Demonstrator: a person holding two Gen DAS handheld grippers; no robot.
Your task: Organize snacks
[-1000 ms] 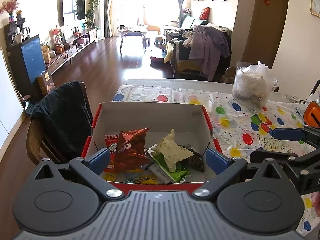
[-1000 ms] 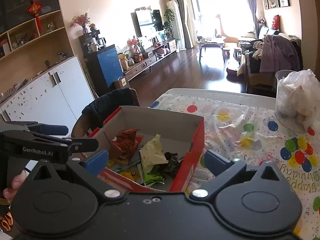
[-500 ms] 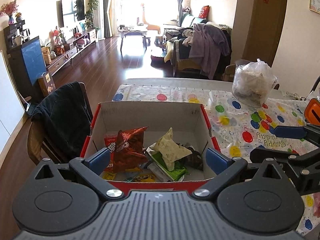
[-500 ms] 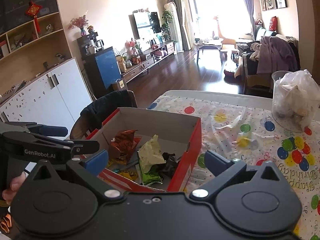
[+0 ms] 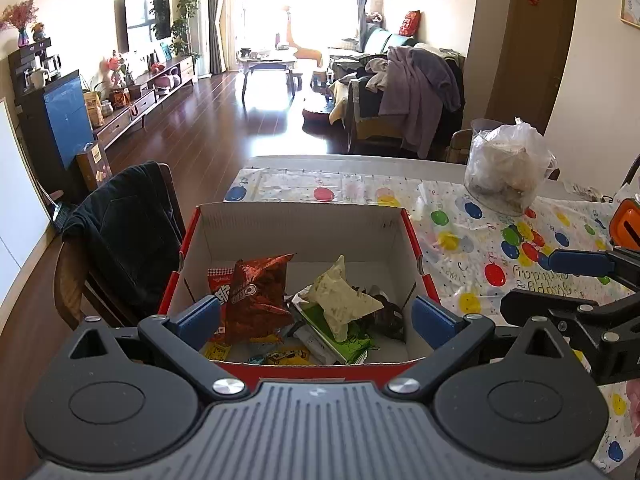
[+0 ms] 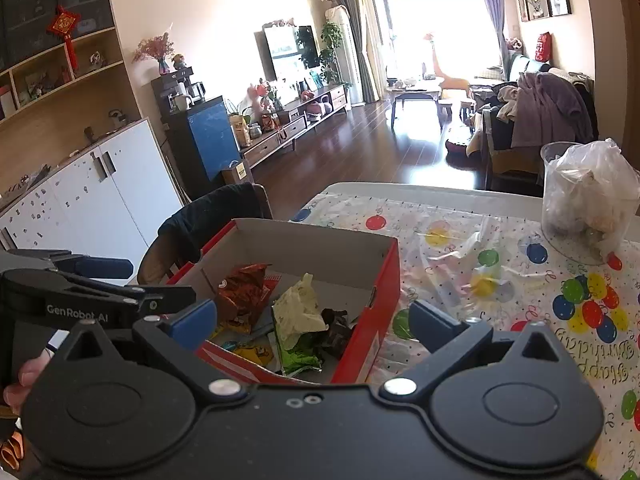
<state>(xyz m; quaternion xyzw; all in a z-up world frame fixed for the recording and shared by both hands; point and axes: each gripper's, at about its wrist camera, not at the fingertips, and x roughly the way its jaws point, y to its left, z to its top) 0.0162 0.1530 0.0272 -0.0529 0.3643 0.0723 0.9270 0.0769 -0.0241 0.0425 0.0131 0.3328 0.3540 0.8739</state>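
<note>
A red cardboard box (image 5: pixel 300 224) (image 6: pixel 384 280) stands on the table with several snack packets inside: a red-brown packet (image 5: pixel 256 300) (image 6: pixel 240 292), a pale yellow wrapper (image 5: pixel 340 296) (image 6: pixel 298 312) and a green packet (image 5: pixel 344 338) (image 6: pixel 298 358). My left gripper (image 5: pixel 316 318) is open above the box's near edge, nothing between its fingers. My right gripper (image 6: pixel 312 318) is open too, over the box's near right corner, and holds nothing. The left gripper's body (image 6: pixel 80 296) shows at the left of the right wrist view; the right gripper's fingers (image 5: pixel 576 262) show at the right of the left wrist view.
A balloon-print cloth (image 5: pixel 472 232) (image 6: pixel 520 280) covers the table. A plastic bag in a clear container (image 5: pixel 506 168) (image 6: pixel 588 188) stands at the back right. A chair with a dark jacket (image 5: pixel 124 228) (image 6: pixel 216 216) stands left of the box.
Both grippers have drawn back and risen slightly, so the box sits a little lower and farther in both views. They stay open. The snacks have not moved.
</note>
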